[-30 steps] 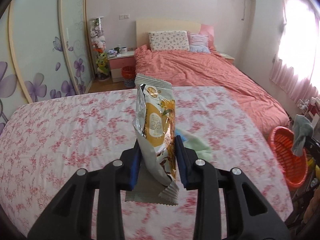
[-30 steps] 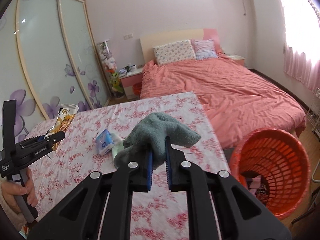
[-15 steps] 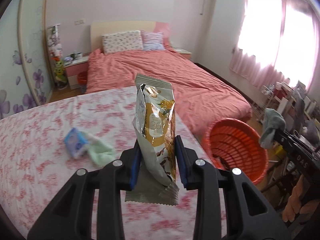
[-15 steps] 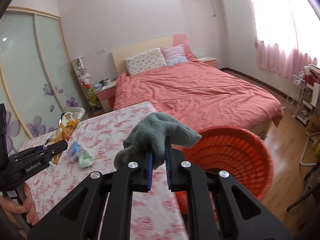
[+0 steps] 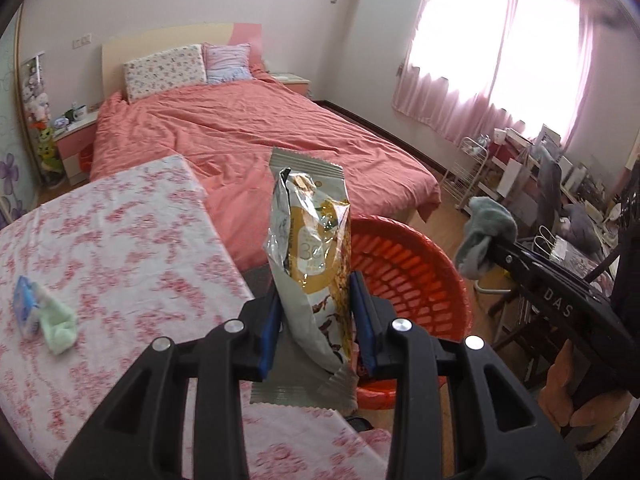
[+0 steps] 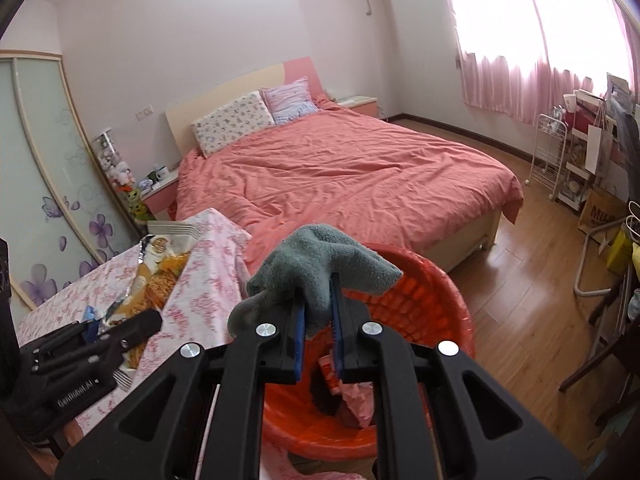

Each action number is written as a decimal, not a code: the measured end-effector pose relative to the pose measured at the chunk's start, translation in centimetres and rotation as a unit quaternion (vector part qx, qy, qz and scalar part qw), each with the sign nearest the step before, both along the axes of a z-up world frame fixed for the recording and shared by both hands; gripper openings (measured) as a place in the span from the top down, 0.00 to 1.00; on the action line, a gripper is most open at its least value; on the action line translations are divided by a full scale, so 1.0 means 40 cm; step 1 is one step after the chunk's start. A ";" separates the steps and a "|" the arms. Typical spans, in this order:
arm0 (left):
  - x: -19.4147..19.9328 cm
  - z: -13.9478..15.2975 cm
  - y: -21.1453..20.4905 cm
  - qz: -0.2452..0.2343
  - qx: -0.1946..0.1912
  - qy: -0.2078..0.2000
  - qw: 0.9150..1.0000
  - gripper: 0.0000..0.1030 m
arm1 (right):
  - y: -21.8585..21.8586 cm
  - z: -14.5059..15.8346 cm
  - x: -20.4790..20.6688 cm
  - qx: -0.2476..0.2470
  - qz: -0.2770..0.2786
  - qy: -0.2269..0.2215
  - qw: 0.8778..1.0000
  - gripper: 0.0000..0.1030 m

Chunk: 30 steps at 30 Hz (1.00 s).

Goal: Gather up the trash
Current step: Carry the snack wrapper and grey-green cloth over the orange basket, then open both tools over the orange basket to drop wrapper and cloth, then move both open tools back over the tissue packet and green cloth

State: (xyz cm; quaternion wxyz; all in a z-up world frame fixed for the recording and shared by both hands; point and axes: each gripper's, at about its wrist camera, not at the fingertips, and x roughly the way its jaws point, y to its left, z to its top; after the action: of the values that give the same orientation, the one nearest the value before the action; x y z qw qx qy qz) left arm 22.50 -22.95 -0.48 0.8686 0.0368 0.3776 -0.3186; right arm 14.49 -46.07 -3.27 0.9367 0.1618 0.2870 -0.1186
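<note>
Above the near rim of the round orange-red plastic basket (image 5: 404, 256), the left gripper (image 5: 316, 320) has its jaws clamped on a silver-and-yellow foil snack packet (image 5: 308, 256), long axis upright, torn end up; its print shows "36". Over the same basket, the right gripper (image 6: 318, 320), marked "DAS", pinches a crumpled grey-green cloth (image 6: 316, 264) with jaws nearly closed.

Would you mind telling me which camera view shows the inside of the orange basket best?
The right wrist view: it looks down into the orange basket, showing pinkish trash at the bottom behind the right gripper and its grey cloth. In the left wrist view the snack bag hides much of the basket, leaving only its far inner wall visible.
</note>
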 end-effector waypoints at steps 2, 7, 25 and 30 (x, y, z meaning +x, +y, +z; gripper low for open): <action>0.007 -0.019 -0.029 -0.009 0.000 0.007 1.000 0.67 | -0.019 -0.009 0.002 0.002 -0.002 0.003 1.000 0.89; 0.037 -0.071 -0.109 -0.018 0.018 0.015 1.000 0.62 | -0.058 -0.039 0.010 0.011 -0.001 0.017 1.000 0.85; 0.119 -0.135 0.046 0.046 0.046 0.016 0.998 0.38 | -0.022 -0.065 0.042 -0.011 0.029 0.039 0.999 0.50; 0.145 -0.129 0.225 0.113 0.065 -0.003 0.991 0.30 | 0.058 -0.058 0.055 -0.033 0.053 0.036 0.997 0.48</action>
State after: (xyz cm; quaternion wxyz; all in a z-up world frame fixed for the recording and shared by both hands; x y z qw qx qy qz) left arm 28.32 -13.97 -5.66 0.8958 0.0514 0.3970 -0.1933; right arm 16.68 -43.75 -5.58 0.9356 0.1106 0.3246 -0.0842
